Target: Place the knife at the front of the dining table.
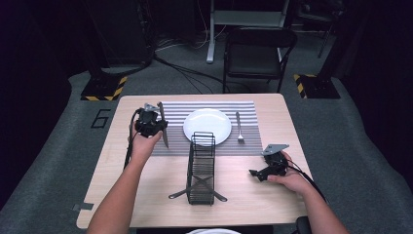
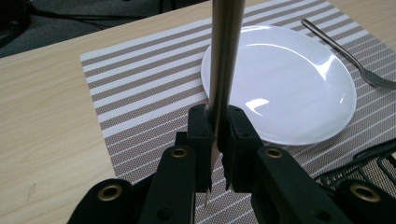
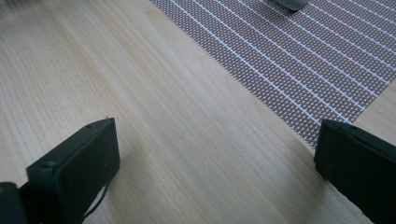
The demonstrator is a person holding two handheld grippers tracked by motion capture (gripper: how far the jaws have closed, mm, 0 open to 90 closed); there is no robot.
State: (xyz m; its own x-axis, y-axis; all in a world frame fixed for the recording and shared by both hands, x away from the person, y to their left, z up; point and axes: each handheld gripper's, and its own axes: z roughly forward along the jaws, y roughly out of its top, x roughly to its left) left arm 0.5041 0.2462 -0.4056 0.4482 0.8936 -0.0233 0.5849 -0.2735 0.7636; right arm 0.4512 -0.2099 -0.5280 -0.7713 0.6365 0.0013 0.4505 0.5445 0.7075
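My left gripper (image 1: 157, 126) (image 2: 217, 128) is shut on a metal table knife (image 1: 163, 127) (image 2: 224, 60), held just above the left part of the striped placemat (image 1: 175, 113) (image 2: 140, 98), left of the white plate (image 1: 207, 126) (image 2: 285, 79). The knife's long end points away from me. A fork (image 1: 239, 127) (image 2: 345, 51) lies on the mat right of the plate. My right gripper (image 1: 255, 172) (image 3: 215, 140) stands open low over bare wood near the mat's corner (image 3: 299, 60), with nothing between its jaws.
A black wire basket (image 1: 201, 168) (image 2: 369, 158) stands in the middle of the wooden table (image 1: 146, 195), in front of the plate, with two utensils crossed at its near end. A black chair (image 1: 258, 48) stands beyond the far edge.
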